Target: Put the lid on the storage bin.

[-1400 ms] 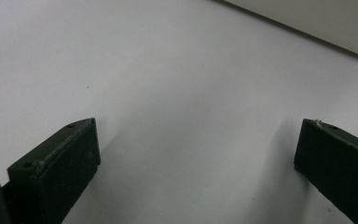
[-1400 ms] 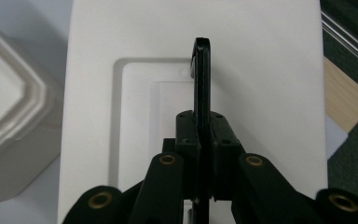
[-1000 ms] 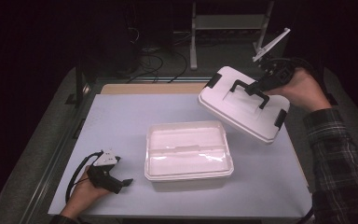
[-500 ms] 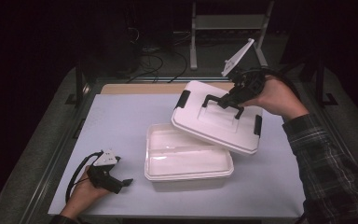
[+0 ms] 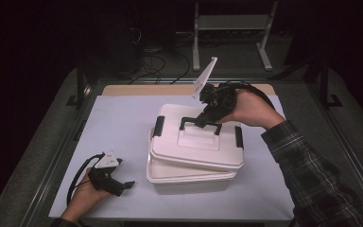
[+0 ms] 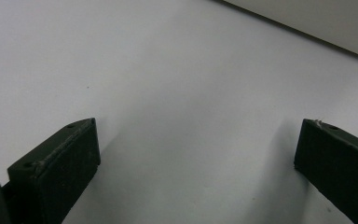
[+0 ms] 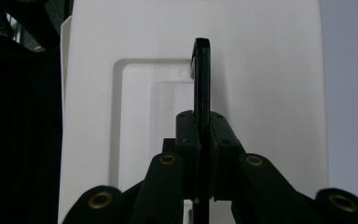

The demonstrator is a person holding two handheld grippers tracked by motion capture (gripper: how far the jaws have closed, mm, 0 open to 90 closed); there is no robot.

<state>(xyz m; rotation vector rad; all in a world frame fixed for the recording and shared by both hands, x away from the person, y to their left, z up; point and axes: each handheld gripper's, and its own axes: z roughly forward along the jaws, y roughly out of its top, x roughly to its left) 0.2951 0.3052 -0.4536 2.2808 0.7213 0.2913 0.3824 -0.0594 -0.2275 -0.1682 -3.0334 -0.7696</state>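
A white plastic box [image 5: 189, 182] stands near the middle of the pale mat [image 5: 118, 123]. Its white lid [image 5: 196, 146] hangs just over it, slightly tilted, with black latches at both ends. Whether the lid touches the box rim I cannot tell. My right gripper [image 5: 207, 119] is shut on the lid's black handle [image 5: 189, 121]. In the right gripper view the handle [image 7: 201, 70] runs straight up from my right gripper [image 7: 201, 126] across the lid [image 7: 261, 70]. My left gripper [image 5: 125, 185] rests open on the mat at the front left. In the left gripper view the left gripper [image 6: 198, 144] holds nothing, with the box wall [image 6: 317, 23] beyond.
A wooden strip [image 5: 137, 90] edges the back of the table. Behind it stand a metal frame [image 5: 229, 28] and loose cables [image 5: 156, 56] on a dark floor. Metal rails run along both table sides. Bare mat lies to the left of the box.
My right hand has carried the lid from the back right corner leftward and a little lower, until it hangs over the box. The left gripper has stayed put.
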